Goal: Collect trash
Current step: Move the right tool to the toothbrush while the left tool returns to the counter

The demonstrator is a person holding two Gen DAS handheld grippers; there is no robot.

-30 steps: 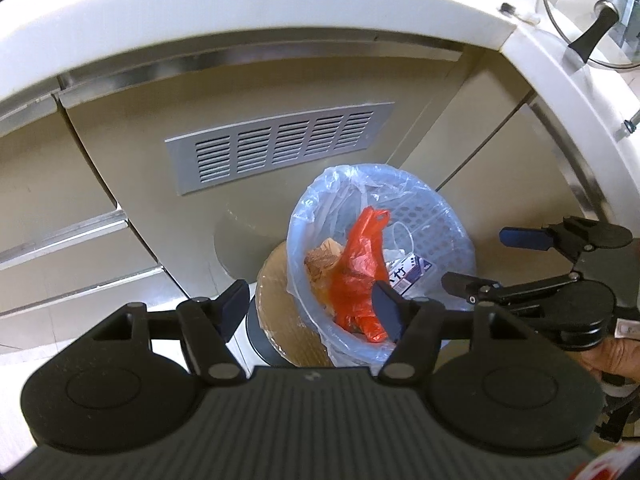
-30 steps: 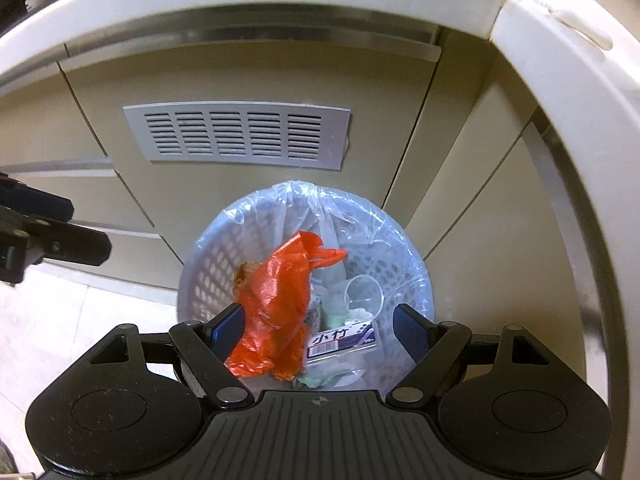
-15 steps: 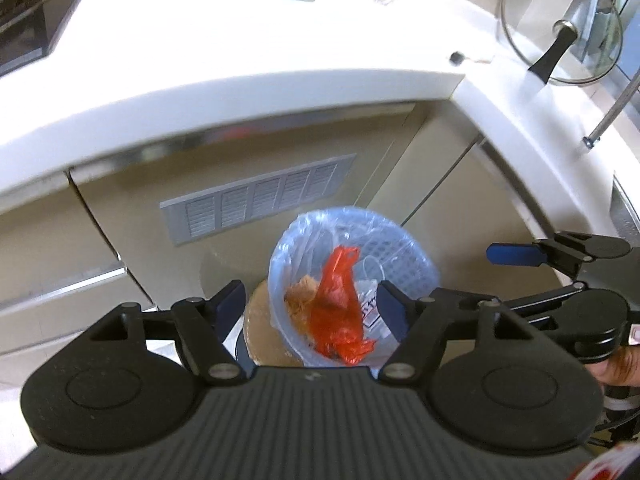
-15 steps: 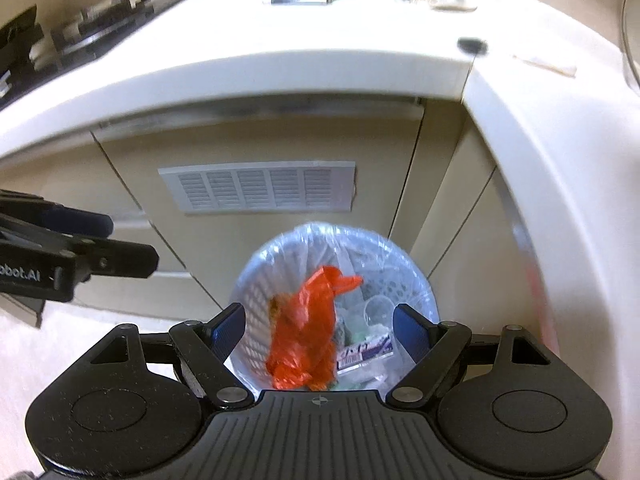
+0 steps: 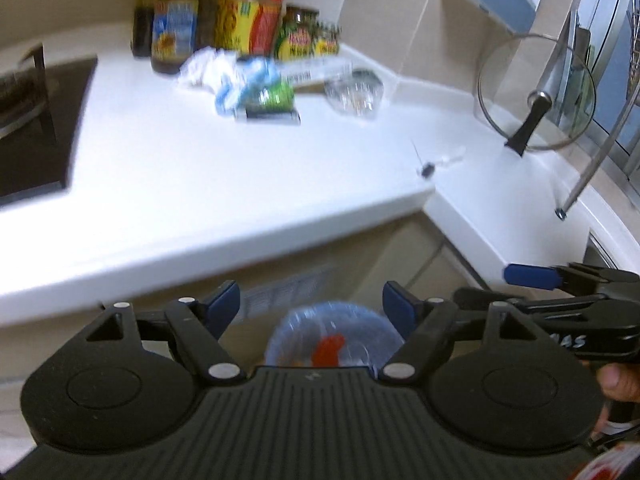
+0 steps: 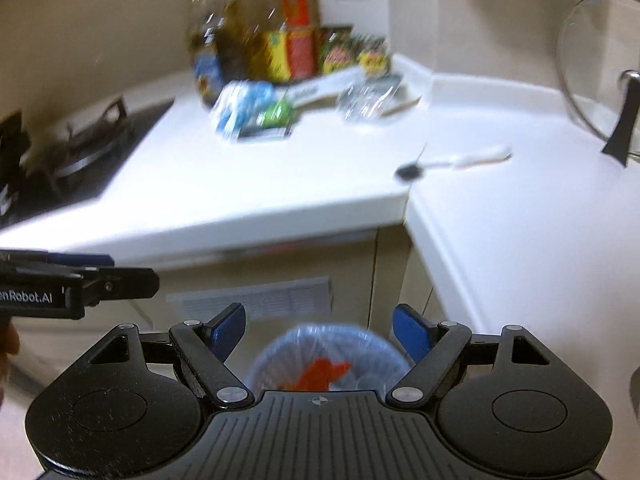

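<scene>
A white basket bin (image 5: 360,326) lined with a blue bag stands on the floor below the counter, with an orange bag (image 5: 329,350) inside. My left gripper (image 5: 311,300) hovers high above it; its jaws are opening and nothing is between them. My right gripper (image 6: 319,322) is beside it, open and empty, over the same bin (image 6: 280,346). On the white counter (image 5: 180,184) lie a blue-white wrapper (image 5: 242,84), a green packet (image 5: 278,96), crumpled clear plastic (image 5: 354,94), a white wad (image 5: 202,65) and a small dark scrap (image 5: 426,170).
Bottles and jars (image 5: 240,12) crowd the counter's back corner. A black stove (image 6: 76,152) sits at the left and a glass lid (image 5: 536,92) leans at the right. A vented cabinet front (image 6: 256,300) is behind the bin. A hand (image 5: 618,380) holds the right gripper.
Both grippers have risen and tipped upward. The countertop with its trash has come into view and the bin has sunk to the bottom of each view. The left jaws stand wider.
</scene>
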